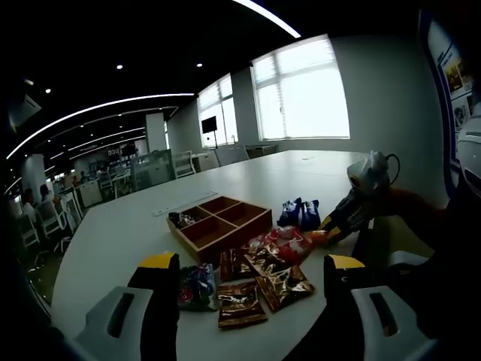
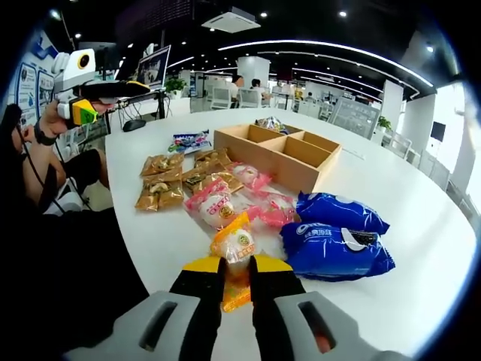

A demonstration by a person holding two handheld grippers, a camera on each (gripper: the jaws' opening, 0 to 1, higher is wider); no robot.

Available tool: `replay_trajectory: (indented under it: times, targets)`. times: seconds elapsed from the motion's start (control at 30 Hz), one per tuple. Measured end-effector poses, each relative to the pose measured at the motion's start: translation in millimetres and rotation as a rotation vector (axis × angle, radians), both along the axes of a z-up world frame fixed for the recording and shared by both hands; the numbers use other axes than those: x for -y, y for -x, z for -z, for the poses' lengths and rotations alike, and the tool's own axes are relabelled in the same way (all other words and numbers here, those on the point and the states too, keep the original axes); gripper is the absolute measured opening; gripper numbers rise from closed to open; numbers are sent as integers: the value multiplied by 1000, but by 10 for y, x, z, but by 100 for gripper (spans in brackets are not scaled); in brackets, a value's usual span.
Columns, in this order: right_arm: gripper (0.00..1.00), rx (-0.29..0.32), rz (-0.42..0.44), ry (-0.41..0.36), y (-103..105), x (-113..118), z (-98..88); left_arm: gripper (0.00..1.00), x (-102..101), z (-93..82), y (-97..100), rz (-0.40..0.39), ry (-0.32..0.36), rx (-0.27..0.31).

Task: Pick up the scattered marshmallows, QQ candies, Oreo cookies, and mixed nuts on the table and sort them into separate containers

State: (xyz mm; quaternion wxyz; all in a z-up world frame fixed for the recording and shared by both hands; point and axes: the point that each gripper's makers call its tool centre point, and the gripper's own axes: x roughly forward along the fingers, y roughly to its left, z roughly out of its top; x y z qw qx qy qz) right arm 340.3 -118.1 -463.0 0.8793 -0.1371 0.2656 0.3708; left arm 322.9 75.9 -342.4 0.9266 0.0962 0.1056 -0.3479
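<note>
Where the broad white surface (image 2: 421, 226) curves away through an open office lit by ceiling strips and tall windows (image 1: 301, 94), desks and seated people fill the far end.

In the right gripper view, going left to right: the left tool (image 2: 83, 113) hovers at the surface's edge, held in a hand, and its jaws stand apart with nothing between them, as the left gripper view also shows. Next lie the brown mixed-nut packets (image 2: 159, 192), then a small blue-and-white packet (image 2: 188, 141) further back. Pink marshmallow packets (image 2: 218, 204) sit in the middle, touching one another. The wooden tray (image 2: 274, 162), split into four compartments, stands behind them; one far compartment holds a small packet (image 2: 269, 122), and the others look bare. Two blue Oreo packets (image 2: 338, 241) lie side by side on the right.

The right tool (image 2: 235, 274) is clenched on an orange QQ candy packet (image 2: 234, 248), which sits just in front of the marshmallows, its lower end down between the jaws.
</note>
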Motion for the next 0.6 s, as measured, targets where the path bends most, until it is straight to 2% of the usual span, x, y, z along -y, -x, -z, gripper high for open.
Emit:
replay_trajectory:
  times: [0.33, 0.6]
  targets:
    - [9, 0, 13, -19, 2, 8, -26, 82, -4, -6, -4, -3, -2, 2]
    - [8, 20, 6, -62, 43, -30, -172, 82, 0, 5, -3, -3, 0, 0]
